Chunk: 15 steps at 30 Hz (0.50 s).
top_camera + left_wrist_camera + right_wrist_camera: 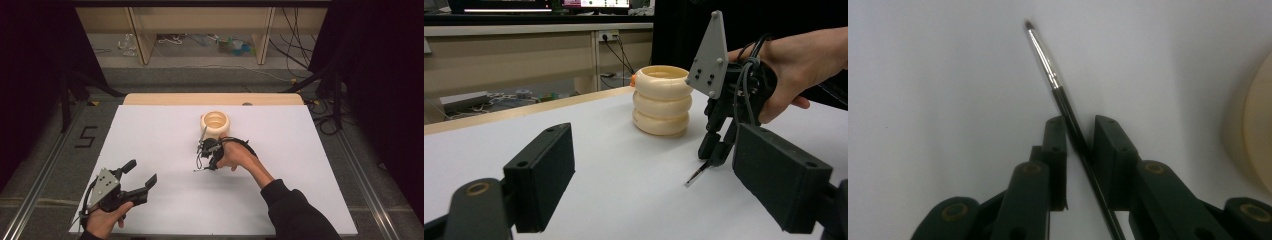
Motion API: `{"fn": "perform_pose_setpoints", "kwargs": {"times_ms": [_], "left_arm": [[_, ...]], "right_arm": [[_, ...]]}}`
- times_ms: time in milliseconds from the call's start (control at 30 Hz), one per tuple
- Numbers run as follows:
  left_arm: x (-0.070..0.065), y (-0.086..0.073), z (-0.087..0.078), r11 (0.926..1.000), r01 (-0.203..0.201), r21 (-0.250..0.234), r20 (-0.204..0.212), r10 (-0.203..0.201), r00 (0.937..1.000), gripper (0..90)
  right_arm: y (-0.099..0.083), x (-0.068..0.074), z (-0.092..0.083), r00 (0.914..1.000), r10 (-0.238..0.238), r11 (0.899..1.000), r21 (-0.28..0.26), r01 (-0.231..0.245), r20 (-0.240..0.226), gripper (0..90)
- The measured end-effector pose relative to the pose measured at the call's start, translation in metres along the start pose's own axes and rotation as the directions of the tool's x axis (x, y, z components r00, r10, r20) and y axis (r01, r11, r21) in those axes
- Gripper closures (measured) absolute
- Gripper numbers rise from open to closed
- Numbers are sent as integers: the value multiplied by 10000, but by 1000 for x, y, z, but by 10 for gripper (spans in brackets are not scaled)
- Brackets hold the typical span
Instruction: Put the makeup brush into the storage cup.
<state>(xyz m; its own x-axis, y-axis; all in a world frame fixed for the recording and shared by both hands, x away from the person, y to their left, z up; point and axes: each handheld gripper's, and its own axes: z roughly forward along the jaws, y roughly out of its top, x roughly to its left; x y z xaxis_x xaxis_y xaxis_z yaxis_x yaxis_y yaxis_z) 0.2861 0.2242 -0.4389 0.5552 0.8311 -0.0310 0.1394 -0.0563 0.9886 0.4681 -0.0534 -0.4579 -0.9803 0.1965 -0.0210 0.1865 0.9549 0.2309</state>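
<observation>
The right tool (1080, 145) is clamped on a thin black paintbrush with a metal ferrule (1048, 67), just beside the cream ribbed ring-stacked pot (215, 124). The left tool (140, 175), jaws apart, sits near the white surface's (160, 140) front-left corner; the brush's rear end is cut off.

A black numeral "5" (86, 136) is marked on the grey floor left of the table.

The right tongs (1079, 150) have their jaws close on either side of a thin black paintbrush (1068, 112), its bristle tip over the white tabletop (923, 75) beyond the jaws.
</observation>
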Motion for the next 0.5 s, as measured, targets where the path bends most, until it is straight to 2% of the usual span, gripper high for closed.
{"fn": "perform_pose_setpoints", "kwargs": {"times_ms": [233, 333, 467, 500], "left_arm": [[0, 0, 0, 10000, -12, -1, -10, 12, 10000, 170], [0, 0, 0, 10000, 40, -9, -15, -40, 10000, 170], [-1, 0, 0, 10000, 47, -10, -3, -47, 10000, 170], [0, 0, 0, 10000, -19, -12, 0, 19, 10000, 170]], "right_arm": [[4, 2, 0, 9999, -111, 9993, 351, 111, -18, 786], [4, 1, 0, 9996, -267, 9991, 328, 267, -8, 790], [5, 3, 0, 10000, -78, 9993, 362, 77, 12, 799], [5, 2, 0, 9997, -229, 9993, 307, 228, 30, 802]]}}
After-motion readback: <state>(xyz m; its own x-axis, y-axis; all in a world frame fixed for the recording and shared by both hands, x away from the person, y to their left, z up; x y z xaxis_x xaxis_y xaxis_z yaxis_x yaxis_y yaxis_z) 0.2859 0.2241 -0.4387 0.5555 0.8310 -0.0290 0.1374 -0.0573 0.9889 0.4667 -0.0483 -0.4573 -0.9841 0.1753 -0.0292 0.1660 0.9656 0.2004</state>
